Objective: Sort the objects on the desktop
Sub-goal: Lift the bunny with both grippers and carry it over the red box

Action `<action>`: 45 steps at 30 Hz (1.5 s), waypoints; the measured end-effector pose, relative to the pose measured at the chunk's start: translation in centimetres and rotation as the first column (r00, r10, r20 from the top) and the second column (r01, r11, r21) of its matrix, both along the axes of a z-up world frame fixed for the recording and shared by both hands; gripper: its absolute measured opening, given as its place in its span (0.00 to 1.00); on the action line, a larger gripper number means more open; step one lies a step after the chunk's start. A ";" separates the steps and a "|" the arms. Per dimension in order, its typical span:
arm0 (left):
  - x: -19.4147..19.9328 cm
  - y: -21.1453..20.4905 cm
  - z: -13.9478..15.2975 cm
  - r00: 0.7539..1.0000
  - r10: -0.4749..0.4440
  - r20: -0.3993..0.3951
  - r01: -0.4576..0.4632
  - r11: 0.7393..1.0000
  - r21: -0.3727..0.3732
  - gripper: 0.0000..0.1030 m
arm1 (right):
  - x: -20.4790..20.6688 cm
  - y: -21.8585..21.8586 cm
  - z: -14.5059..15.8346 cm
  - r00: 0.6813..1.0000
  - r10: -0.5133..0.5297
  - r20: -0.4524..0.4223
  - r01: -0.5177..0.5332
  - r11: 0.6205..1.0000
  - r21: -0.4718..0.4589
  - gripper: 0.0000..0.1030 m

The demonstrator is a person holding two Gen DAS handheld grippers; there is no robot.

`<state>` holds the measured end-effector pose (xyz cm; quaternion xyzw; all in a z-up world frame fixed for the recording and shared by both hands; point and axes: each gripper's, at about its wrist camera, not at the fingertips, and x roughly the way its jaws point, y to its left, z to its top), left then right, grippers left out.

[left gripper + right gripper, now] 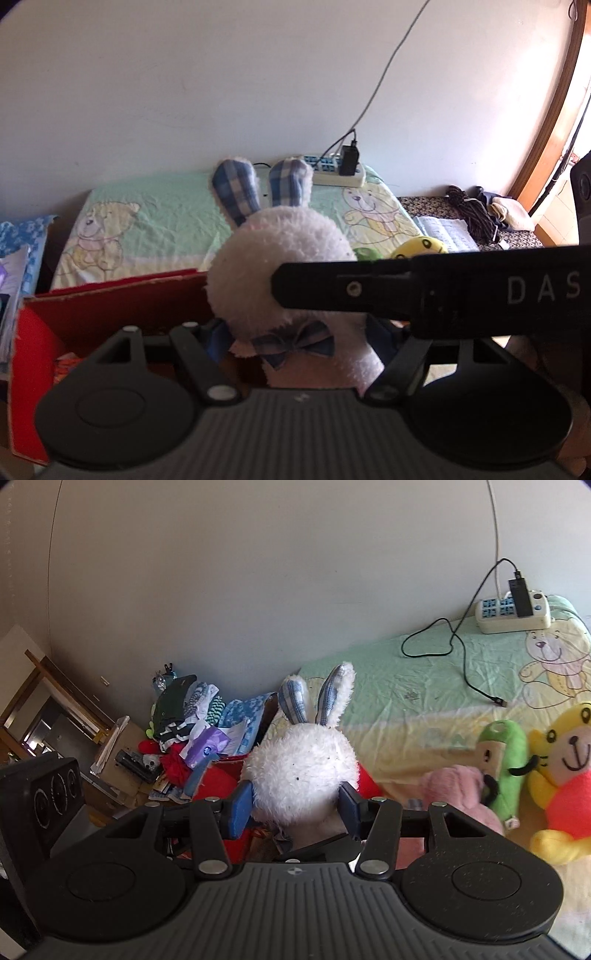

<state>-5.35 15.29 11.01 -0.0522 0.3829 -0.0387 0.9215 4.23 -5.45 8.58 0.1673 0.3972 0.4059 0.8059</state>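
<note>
A white plush rabbit [301,771] with blue checked ears and a blue bow tie is held upright between the blue pads [242,806] of my right gripper [295,808], which is shut on its head. It hangs over a red cardboard box [110,306]. In the left wrist view the rabbit [280,266] is right in front of my left gripper [295,343], with the right gripper's black body [443,291] crossing in front. The left gripper's fingertips are hidden behind the rabbit.
A green bear-print sheet [424,672] covers the surface. Pink [458,790], green [506,753] and yellow-red [565,771] plush toys lie at right. A power strip [513,613] with a black cable sits by the wall. Clothes and papers [199,716] are piled left of the box.
</note>
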 end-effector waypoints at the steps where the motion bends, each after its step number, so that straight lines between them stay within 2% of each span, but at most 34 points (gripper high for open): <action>1: -0.3 1.3 -0.1 1.000 0.006 -0.005 -0.006 1.000 0.004 0.73 | -0.1 1.3 0.0 1.000 0.005 0.004 -0.005 1.000 0.004 0.52; 9: -1.8 9.6 -1.9 0.996 0.058 -0.070 -0.054 0.997 0.060 0.73 | -1.1 10.9 -1.6 0.999 0.047 -0.025 -0.046 0.998 0.039 0.52; 18: -2.6 14.3 -4.7 0.984 0.092 -0.151 -0.073 0.989 0.131 0.73 | -1.5 16.9 -4.7 0.984 0.076 -0.160 -0.063 0.994 0.087 0.52; 24: -2.3 15.9 -7.2 0.971 0.088 -0.221 -0.053 0.986 0.160 0.73 | -1.5 19.2 -7.2 0.964 0.081 -0.253 -0.052 0.992 0.118 0.52; 30: -1.8 16.6 -8.9 0.962 0.097 -0.256 -0.050 0.981 0.185 0.75 | -0.6 19.8 -10.3 0.914 0.070 -0.401 -0.008 0.988 0.153 0.51; 37: -1.6 17.5 -9.7 0.953 0.117 -0.281 -0.063 0.979 0.193 0.77 | 0.1 21.5 -11.7 0.883 0.058 -0.466 0.007 0.991 0.135 0.51; 45: -2.2 17.6 -9.6 0.955 0.123 -0.271 -0.071 0.978 0.195 0.77 | 0.7 22.2 -12.6 0.867 0.057 -0.495 -0.001 0.994 0.113 0.51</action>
